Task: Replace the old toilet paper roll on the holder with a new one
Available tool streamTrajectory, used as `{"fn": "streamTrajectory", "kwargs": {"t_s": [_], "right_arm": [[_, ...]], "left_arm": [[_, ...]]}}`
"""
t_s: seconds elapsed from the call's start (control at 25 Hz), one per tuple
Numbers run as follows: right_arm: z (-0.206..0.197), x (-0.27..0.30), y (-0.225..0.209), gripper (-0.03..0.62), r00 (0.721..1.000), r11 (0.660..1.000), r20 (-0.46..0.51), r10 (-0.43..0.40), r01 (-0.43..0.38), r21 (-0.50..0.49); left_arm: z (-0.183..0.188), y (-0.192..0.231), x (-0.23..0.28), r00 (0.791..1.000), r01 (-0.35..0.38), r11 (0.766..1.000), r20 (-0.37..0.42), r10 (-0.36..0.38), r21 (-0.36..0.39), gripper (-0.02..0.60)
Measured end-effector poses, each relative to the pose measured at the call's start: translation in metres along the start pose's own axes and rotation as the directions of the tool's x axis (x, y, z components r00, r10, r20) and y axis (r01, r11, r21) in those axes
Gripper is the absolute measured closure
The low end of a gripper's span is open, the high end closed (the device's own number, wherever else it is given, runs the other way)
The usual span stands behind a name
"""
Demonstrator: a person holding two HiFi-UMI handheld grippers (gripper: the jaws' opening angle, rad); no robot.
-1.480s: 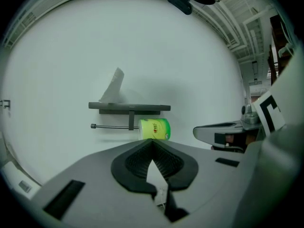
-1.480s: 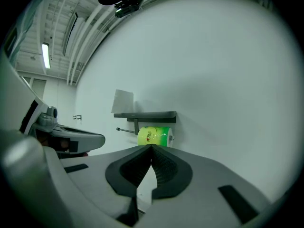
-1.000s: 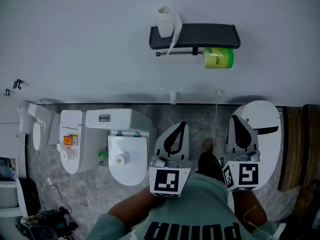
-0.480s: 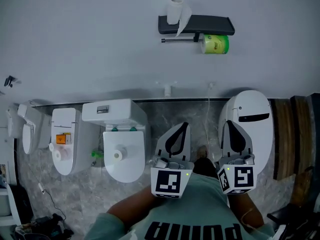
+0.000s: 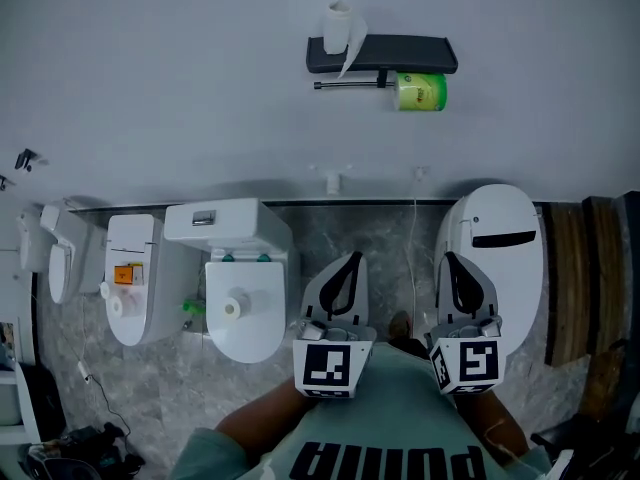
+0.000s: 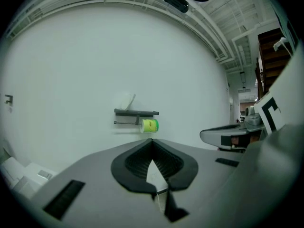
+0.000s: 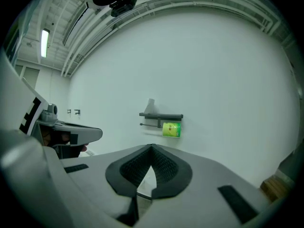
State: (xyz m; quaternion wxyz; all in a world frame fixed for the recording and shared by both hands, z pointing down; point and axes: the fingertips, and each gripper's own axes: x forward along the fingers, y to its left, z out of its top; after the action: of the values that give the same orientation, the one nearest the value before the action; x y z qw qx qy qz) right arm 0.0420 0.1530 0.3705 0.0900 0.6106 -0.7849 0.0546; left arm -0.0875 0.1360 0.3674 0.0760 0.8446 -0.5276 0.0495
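The holder (image 5: 400, 54) is a dark shelf fixed to the wall (image 5: 180, 88), with a thin rod (image 5: 345, 84) under its front edge. The green roll (image 5: 420, 91) hangs on the rod's right end, directly below the shelf. The white roll (image 5: 338, 26) stands upright on the shelf's left end. Its loose tail hangs over the front edge and crosses the rod.

Both grippers are level with each other, well apart from the holder, and point toward the wall. In the left gripper view the green roll (image 6: 149, 125) sits just above the tips, on their centre line. In the right gripper view the green roll (image 7: 171, 129) sits above the tips and slightly to their right.

Left gripper (image 6: 152, 141): jaws closed tip to tip, nothing between them. Right gripper (image 7: 151, 147): jaws closed tip to tip, nothing between them.

Clearance: the wall around the holder is plain on every side, and open air lies between the tips and the rod. On the floor (image 5: 380, 238), the left gripper (image 5: 352, 258) hovers over bare grey stone. A toilet (image 5: 240, 268) stands just to its left. The right gripper (image 5: 450, 258) overlaps the edge of a white rounded unit (image 5: 500, 238) on its right. A pipe stub (image 5: 331, 180) sits at the wall's lower edge.

Count: one holder, one rod, two rolls at the holder, two grippers. Three white toilets line the floor's left side, and the one rounded unit stands on its right.
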Motion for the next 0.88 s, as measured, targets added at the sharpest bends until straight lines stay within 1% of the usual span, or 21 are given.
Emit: {"fn": "streamTrajectory", "kwargs": {"t_s": [0.08,0.28,0.48,0.64,0.88], "right_arm": [[-0.002,0.0,-0.003,0.588,1.0,1.0,-0.005,0.012,-0.012,0.006],[-0.011,0.0,-0.015,0.588,1.0,0.999,-0.022,0.008,-0.007,0.04],[-0.022,0.001,-0.026,0.588,0.999,0.997,-0.039,-0.016,0.019,0.078],[-0.02,0.003,-0.026,0.588,0.999,0.998,-0.045,-0.018,0.021,0.064],[-0.019,0.006,-0.024,0.588,0.999,0.998,-0.041,-0.019,0.022,0.055]], "left_arm": [[-0.002,-0.005,0.006,1.0,-0.001,1.0,-0.011,0.001,-0.003,0.574],[-0.017,-0.019,0.013,0.996,0.029,0.999,-0.083,-0.027,0.022,0.574],[-0.02,-0.021,0.018,0.996,0.031,0.999,-0.085,-0.028,0.031,0.574],[-0.016,-0.021,0.02,0.997,0.036,0.999,-0.066,-0.034,0.028,0.574],[-0.014,-0.019,0.023,0.995,0.052,0.998,-0.084,-0.049,0.037,0.574]]}}
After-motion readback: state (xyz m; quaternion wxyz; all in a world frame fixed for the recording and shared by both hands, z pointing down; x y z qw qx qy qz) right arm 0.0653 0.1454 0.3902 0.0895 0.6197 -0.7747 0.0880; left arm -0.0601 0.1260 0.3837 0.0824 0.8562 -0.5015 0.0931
